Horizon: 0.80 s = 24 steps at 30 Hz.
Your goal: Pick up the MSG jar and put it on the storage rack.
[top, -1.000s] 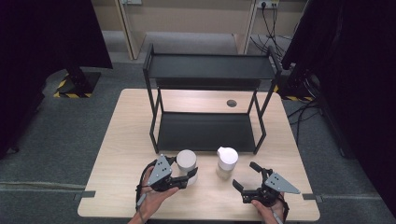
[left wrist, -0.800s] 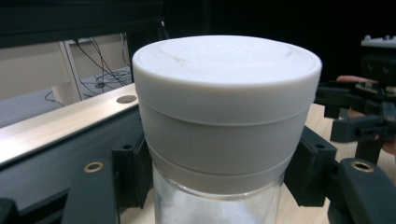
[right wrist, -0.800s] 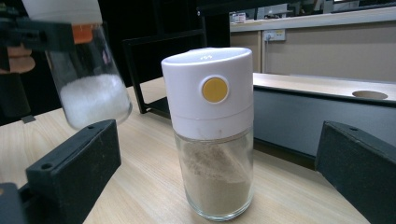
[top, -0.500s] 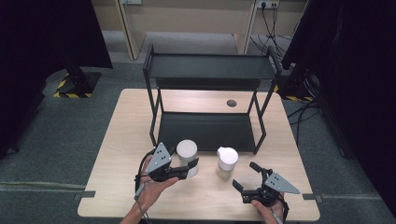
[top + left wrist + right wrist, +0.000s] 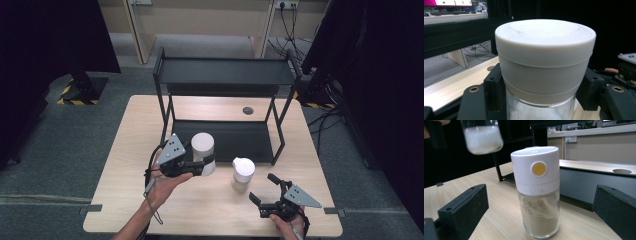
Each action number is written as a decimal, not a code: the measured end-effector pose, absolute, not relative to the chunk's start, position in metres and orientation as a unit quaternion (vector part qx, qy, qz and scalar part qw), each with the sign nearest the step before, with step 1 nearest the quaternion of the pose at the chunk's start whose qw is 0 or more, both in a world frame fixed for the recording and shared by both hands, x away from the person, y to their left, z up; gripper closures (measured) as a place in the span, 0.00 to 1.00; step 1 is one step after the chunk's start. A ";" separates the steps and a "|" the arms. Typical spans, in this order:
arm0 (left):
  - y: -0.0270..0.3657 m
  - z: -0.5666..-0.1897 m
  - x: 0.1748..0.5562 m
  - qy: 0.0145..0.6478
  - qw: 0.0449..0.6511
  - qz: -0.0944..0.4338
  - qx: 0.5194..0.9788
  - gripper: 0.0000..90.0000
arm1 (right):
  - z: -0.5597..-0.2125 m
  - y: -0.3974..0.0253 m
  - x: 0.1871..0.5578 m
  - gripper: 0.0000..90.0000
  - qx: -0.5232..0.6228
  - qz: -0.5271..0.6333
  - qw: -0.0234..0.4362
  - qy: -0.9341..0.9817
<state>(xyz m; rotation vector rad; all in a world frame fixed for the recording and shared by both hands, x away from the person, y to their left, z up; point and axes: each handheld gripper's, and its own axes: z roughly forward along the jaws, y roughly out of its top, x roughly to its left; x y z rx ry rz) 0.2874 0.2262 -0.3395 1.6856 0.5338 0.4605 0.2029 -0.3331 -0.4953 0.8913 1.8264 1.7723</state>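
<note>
left gripper [image 5: 202, 165] pinching a white-capped jar [image 5: 202, 150] off the table [image 5: 125, 190], right gripper [image 5: 265, 192] jaws spread — near a shaker [image 5: 243, 172], just right of the jar

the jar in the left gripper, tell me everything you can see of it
The jar is a clear glass cylinder with a wide, flat-topped white plastic lid marked by shallow ridges. White powder fills its lower part, seen in the right gripper view. It is upright or nearly so, lifted off the table, just in front of the black shelf rack. The left gripper clamps it from both sides just below the lid; nothing else touches it.
</note>
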 end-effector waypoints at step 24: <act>0.226 -0.249 0.321 0.247 0.597 0.215 0.732 0.39 | -0.496 -0.334 0.203 0.00 0.324 0.643 0.218 0.659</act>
